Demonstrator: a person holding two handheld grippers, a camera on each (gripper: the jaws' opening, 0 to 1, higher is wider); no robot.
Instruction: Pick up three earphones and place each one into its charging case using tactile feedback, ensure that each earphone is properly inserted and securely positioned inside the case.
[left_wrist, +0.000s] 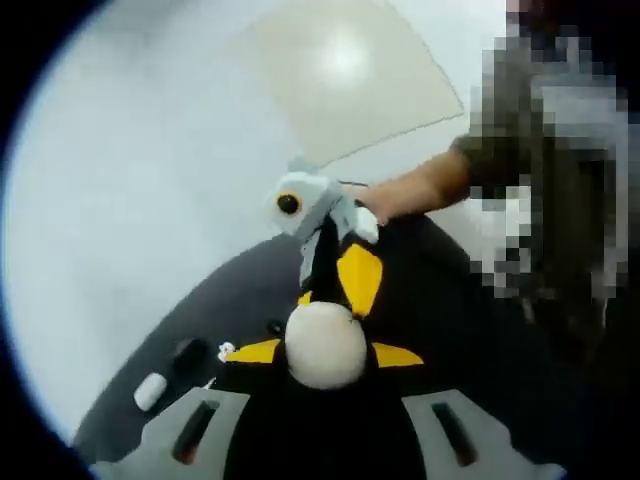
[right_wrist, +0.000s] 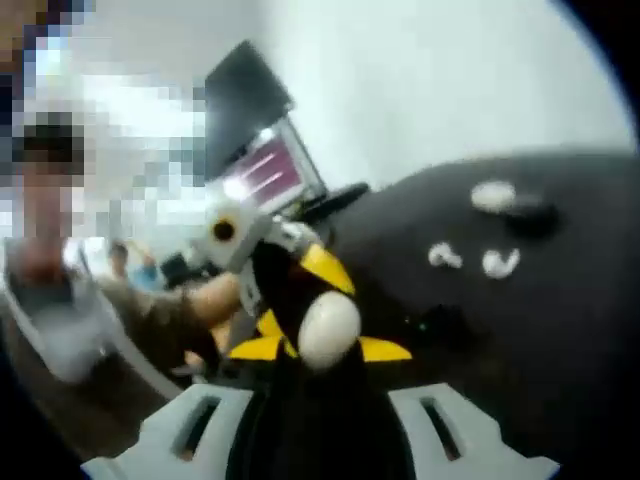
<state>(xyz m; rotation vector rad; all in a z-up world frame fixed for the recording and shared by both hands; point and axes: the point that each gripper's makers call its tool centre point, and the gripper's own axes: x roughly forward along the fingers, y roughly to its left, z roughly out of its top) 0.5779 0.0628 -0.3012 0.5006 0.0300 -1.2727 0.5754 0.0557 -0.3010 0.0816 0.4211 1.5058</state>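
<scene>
Across the lower half of the left gripper view spreads the dark tabletop, its curved edge running from seven o'clock up toward one o'clock against a pale floor. On it, at eight o'clock, lies a small white earphone, its long axis tilted from lower left to upper right; a second white piece sits just beside it toward the centre, too small to read its direction. A dark case-like object rests between them, blurred.

At centre, the right gripper enters from one o'clock, held by a person's hand, and its black-and-yellow fingers point down toward the camera with a white round object at their tips. Whether they pinch it I cannot tell. The left gripper's own grey fingers stand spread.

From the right gripper view, the tabletop fills the three o'clock side. Three white earphones lie there: one at two o'clock beside a dark case, and two more close together below it, blurred. The left gripper meets the camera at centre; the grey fingers at six o'clock are spread.
</scene>
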